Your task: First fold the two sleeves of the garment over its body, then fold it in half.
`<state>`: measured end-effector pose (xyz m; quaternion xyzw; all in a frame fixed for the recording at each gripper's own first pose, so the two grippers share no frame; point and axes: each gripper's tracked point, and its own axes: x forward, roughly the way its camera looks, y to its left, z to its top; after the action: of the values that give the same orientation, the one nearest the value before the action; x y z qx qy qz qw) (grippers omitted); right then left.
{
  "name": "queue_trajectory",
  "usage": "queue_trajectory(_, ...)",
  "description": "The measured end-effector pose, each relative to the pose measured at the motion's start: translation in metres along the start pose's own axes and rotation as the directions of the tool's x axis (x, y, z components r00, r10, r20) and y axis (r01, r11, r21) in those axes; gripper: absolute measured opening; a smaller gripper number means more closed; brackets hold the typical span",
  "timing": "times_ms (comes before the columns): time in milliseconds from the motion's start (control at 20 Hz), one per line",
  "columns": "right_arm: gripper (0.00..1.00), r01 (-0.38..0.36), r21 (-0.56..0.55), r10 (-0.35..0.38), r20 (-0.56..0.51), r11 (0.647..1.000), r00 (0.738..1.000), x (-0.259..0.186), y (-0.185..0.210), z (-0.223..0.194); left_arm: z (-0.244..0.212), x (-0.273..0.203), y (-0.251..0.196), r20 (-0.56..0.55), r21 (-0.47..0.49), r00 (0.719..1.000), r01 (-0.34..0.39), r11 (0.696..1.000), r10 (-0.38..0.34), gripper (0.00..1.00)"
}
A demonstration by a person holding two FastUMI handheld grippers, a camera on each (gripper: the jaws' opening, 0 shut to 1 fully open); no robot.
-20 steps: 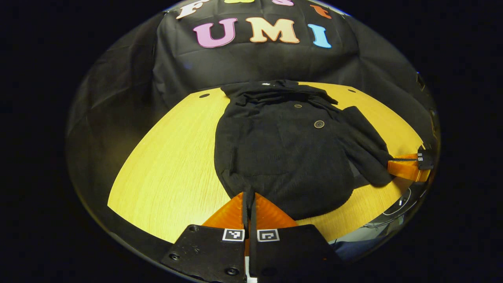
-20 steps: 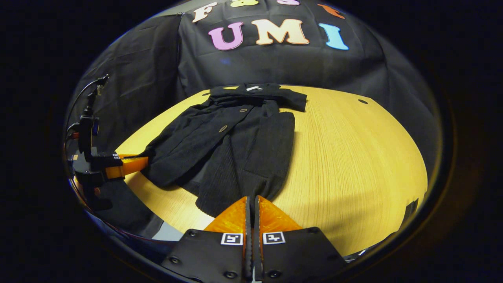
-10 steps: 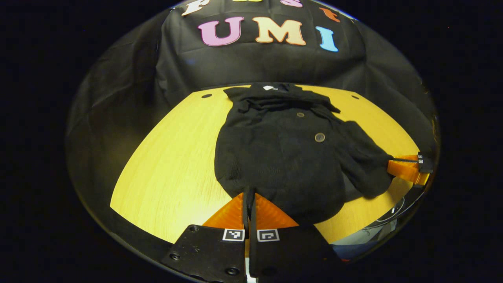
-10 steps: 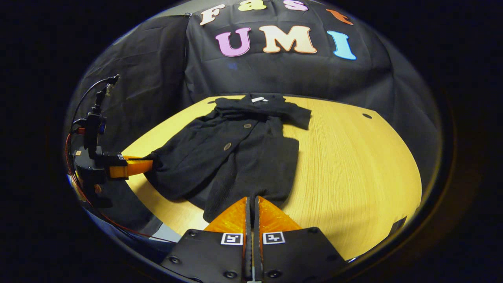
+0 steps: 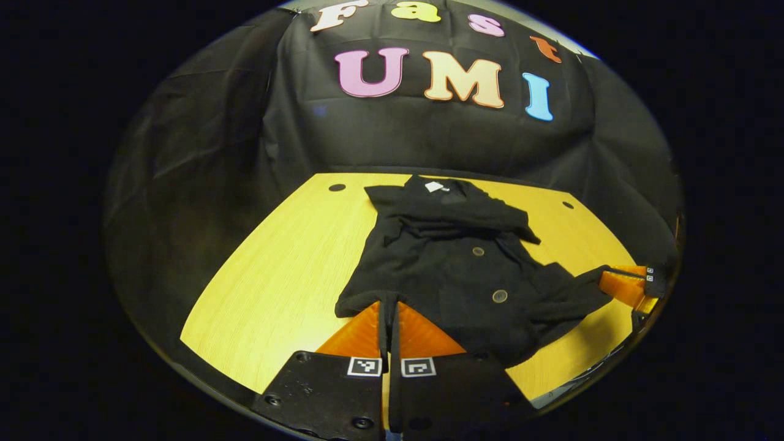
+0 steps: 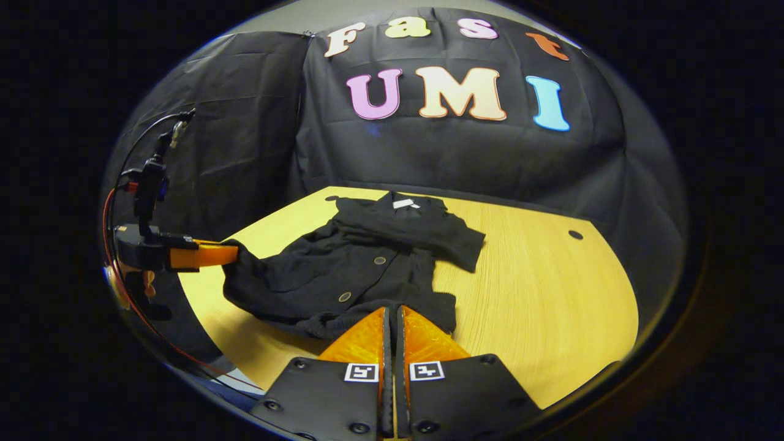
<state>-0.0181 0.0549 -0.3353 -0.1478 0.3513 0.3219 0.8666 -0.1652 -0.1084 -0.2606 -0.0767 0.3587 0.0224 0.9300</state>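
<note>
Garment point(image 5: 453, 275): a black buttoned garment is laid on the desk, collar end toward the booth's wall; its near hem is raised off the wood at two corners.
Garment, right gripper view point(image 6: 361, 269): the same black cloth is seen spread from the middle of the desk toward its left side, with the hem bunched in front of the camera.
Sleeves: one sleeve point(image 6: 429, 236) is seen folded across the upper body below the collar; the second cannot be told apart from the dark cloth.
Left gripper point(image 5: 388, 306): its jaws are closed on the near hem corner, and cloth is pinched in the narrow slit between them. It is also seen from the side in the right gripper view point(image 6: 229, 252), where cloth is drawn up to its tip.
Right gripper point(image 6: 392, 312): its jaws are pressed together on the hem edge. It is also seen at the far right of the left gripper view point(image 5: 606, 278), where a stretched corner of cloth is held at its tip.
Desk point(image 5: 275, 282): a yellow wood-grain top is seen, bare to the left of the garment; in the right gripper view point(image 6: 551, 294) it is bare to the right.
Buttons: two round buttons point(image 5: 500, 296) are shown on the front.
Label: a small white tag point(image 5: 434, 187) is seen at the collar.
Desk holes: dark round holes point(image 5: 337, 187) are set near the far corners, apart from the cloth.
Cable: a red and a black cable point(image 6: 131, 184) are run from the rear of the left gripper.
In the way: nothing is laid between the garment and either gripper.
</note>
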Motion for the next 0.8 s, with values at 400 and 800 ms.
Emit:
queue_trajectory(400,0.04,0.096,0.019,-0.097,0.037,0.995,0.995,0.031,-0.02,0.065,0.062,0.055,0.003,0.026,0.039,0.996,0.084,0.996,-0.086,0.0)
queue_trajectory(800,0.04,0.144,-0.007,-0.143,0.121,0.989,0.982,0.086,-0.046,0.156,0.138,0.112,0.002,0.096,0.007,0.987,0.127,0.992,-0.127,0.0)
